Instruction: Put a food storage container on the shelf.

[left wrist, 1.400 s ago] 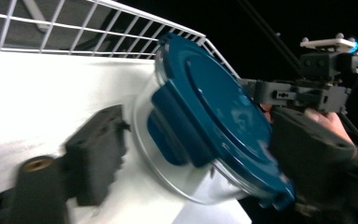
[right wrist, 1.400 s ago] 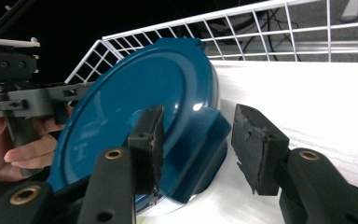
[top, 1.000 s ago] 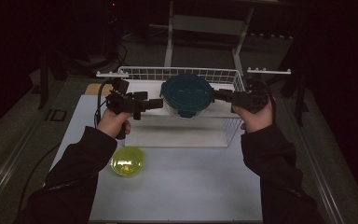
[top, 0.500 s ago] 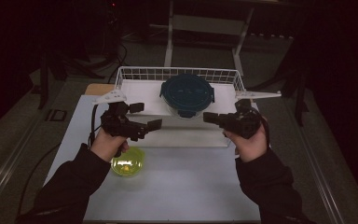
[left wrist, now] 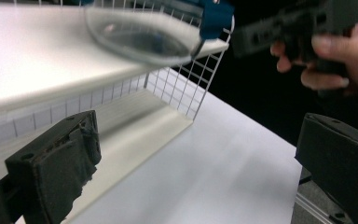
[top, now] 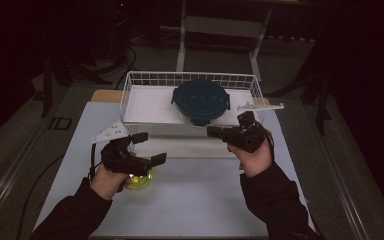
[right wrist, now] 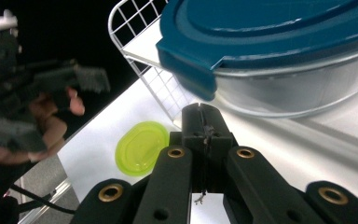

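Note:
A round clear container with a dark blue lid (top: 200,101) rests on the white shelf inside a white wire basket (top: 130,80). My left gripper (top: 150,148) is open, held in front of the basket's left part, with nothing between its wide-apart jaws. Just under that hand lies a yellow-green lid (top: 141,181). My right gripper (top: 211,132) is shut and empty, its tip a little in front of the container. In the right gripper view the closed jaws (right wrist: 204,122) point below the container (right wrist: 279,42), and the yellow-green lid (right wrist: 141,146) lies beyond. In the left gripper view the container (left wrist: 144,35) sits above the open gripper (left wrist: 196,163).
The white table (top: 195,200) spreads out in front of the basket. A metal stand (top: 220,30) rises behind it in the dark. The person's other hand with its gripper (left wrist: 317,32) shows at the upper right of the left gripper view.
Both hands have drawn back from the container's sides toward the person and lower. The right gripper's jaws have closed. The container stays in the basket.

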`<state>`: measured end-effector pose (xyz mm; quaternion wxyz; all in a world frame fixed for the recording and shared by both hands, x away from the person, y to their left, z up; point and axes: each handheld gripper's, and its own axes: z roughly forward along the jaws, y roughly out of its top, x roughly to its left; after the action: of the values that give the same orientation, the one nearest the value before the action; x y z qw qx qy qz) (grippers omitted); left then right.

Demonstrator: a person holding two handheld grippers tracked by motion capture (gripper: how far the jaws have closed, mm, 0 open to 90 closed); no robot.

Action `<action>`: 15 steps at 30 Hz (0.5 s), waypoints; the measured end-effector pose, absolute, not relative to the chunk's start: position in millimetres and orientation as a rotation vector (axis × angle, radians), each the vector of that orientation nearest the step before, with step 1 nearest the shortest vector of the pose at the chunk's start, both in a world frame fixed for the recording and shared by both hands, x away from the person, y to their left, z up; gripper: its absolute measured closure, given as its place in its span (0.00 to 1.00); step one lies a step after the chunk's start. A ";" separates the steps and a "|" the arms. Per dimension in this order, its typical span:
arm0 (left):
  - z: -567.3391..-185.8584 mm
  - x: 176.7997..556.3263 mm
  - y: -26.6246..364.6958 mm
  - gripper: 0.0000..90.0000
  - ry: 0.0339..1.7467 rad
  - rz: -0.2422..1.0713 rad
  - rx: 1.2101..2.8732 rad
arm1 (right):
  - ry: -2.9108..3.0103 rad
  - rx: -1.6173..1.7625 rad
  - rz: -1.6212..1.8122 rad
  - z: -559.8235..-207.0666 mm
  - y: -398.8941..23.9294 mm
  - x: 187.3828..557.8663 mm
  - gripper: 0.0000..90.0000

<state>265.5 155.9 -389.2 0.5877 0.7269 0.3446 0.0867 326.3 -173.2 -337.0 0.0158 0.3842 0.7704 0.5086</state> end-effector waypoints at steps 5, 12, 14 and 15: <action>-398.3 259.0 158.7 0.00 0.808 0.216 1.695 | 2.382 1.217 1.589 -337.8 -172.0 331.7 1.00; -417.5 248.0 159.5 0.00 0.826 0.190 1.686 | 2.349 1.290 1.596 -340.7 -170.8 346.4 1.00; -419.4 245.7 158.4 0.00 0.821 0.200 1.683 | 2.337 1.306 1.600 -343.1 -170.5 349.6 1.00; -420.0 244.7 158.0 0.00 0.820 0.203 1.686 | 2.331 1.312 1.604 -343.5 -170.0 351.8 1.00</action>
<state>244.7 158.0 -420.0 0.5874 0.7237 0.3517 0.0869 351.8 -170.0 -343.5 0.0115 0.4206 0.7474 0.5142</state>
